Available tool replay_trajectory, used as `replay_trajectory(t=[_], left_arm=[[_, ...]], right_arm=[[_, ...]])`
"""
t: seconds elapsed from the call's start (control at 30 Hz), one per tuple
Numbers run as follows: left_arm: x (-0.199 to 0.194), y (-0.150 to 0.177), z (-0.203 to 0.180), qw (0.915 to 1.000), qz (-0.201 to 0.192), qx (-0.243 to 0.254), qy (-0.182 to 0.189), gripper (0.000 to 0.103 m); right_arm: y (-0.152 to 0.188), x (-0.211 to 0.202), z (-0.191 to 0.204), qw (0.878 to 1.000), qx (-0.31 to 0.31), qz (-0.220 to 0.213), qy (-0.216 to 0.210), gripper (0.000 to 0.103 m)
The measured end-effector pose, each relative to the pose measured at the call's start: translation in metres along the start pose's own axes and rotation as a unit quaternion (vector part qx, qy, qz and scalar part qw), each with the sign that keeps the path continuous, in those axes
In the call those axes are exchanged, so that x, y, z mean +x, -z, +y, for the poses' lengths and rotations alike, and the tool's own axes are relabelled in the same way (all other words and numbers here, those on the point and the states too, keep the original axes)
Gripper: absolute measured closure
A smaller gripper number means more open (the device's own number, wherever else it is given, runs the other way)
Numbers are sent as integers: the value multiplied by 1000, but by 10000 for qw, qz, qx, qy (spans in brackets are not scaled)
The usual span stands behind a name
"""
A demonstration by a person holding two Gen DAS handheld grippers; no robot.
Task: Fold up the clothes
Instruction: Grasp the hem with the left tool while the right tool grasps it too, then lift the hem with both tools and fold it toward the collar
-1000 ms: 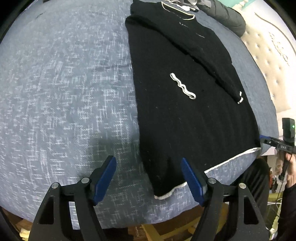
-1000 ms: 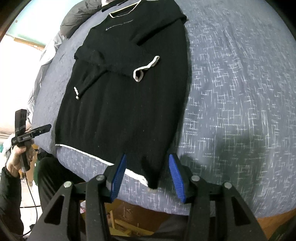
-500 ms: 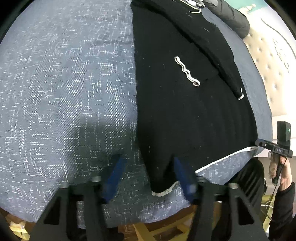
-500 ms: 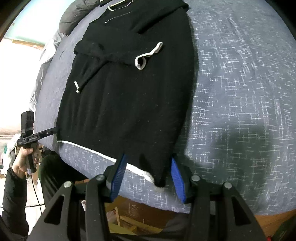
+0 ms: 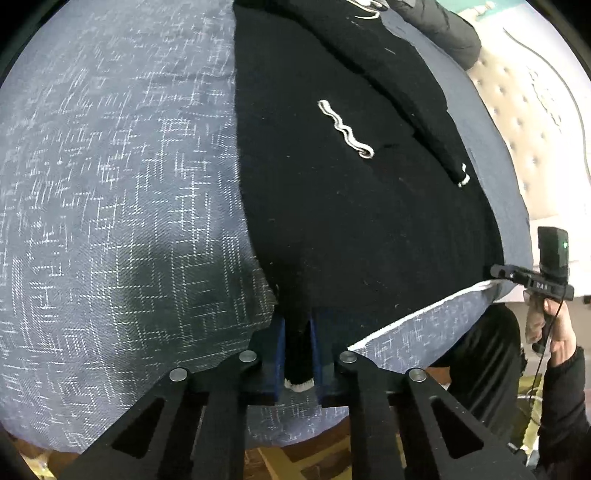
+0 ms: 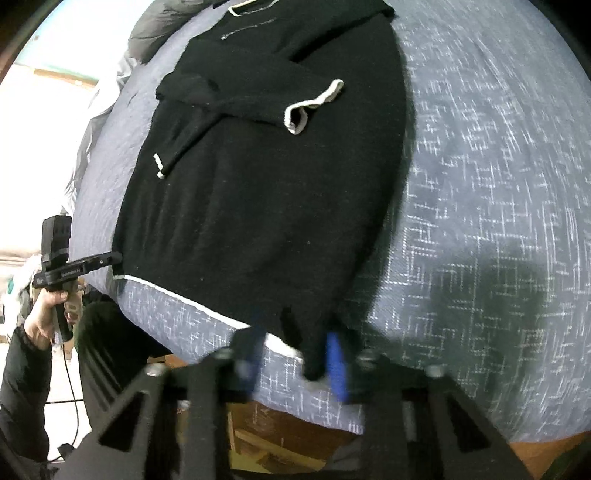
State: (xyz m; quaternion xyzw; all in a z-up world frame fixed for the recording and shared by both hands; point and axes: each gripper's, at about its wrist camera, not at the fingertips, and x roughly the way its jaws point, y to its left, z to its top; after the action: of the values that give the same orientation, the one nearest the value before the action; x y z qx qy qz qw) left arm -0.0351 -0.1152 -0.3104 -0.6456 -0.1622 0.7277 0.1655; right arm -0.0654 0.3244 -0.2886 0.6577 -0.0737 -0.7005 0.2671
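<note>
Nearest to me in the left wrist view: my left gripper (image 5: pixel 298 354), its blue fingers (image 5: pixel 277 354) pressed in on the lower left corner of the black sweater (image 5: pixel 362 229). The white-trimmed hem (image 5: pixel 417 314) bunches between them, the trim end poking out just below the pads.

Right wrist view: my right gripper (image 6: pixel 295 354) sits at the opposite hem corner. Motion blur here. The blue fingers (image 6: pixel 337 360) stand apart on either side of the corner, cloth between them, touching the right-hand finger; whether they have closed on it I cannot tell.

The sweater lies flat, front up, on the bed (image 5: pixel 110 192), over a blue-grey cover with a white crosshatch weave. Its hem lies close to the near edge of the bed. Wooden frame pieces (image 6: pixel 266 446) show under that edge.

Mid-garment: both sleeves are folded inward across the chest. One white-edged cuff (image 6: pixel 314 105) lies open on the body; the other cuff (image 6: pixel 159 167) points down toward the hem, nearer the sweater's side.

Further up: white-trimmed neckline (image 6: pixel 243 6) at the far end of the bed. A dark padded jacket (image 5: pixel 439 29) lies just beyond it. A tufted cream headboard (image 5: pixel 524 122) runs along the bed's side in the left view.

Each view catches the other hand (image 6: pixel 48 314) gripping its handle.
</note>
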Motion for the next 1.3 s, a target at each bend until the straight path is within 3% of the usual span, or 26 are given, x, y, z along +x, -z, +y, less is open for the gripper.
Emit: replay_trajectory(t=[0.07, 0.5, 0.93, 1.07, 1.3], left_arm=[[-4, -3, -2, 10000, -23, 84, 0, 92], [-50, 0, -23, 9968, -344, 713, 96, 93], [-86, 22, -44, 9934, -395, 1069, 134, 94], [-94, 29, -50, 9926, -406, 1133, 180, 94], [-100, 10, -54, 9929, -527, 1045, 192, 94]], right_arm=[[1, -3, 1, 10000, -62, -62, 9, 96], [11, -56, 31, 9948, -605, -682, -456, 99], [43, -79, 53, 9895, -1083, -711, -642, 100], [48, -86, 58, 9883, -1198, -754, -572, 100], [27, -93, 67, 9869, -1250, -976, -284, 100]])
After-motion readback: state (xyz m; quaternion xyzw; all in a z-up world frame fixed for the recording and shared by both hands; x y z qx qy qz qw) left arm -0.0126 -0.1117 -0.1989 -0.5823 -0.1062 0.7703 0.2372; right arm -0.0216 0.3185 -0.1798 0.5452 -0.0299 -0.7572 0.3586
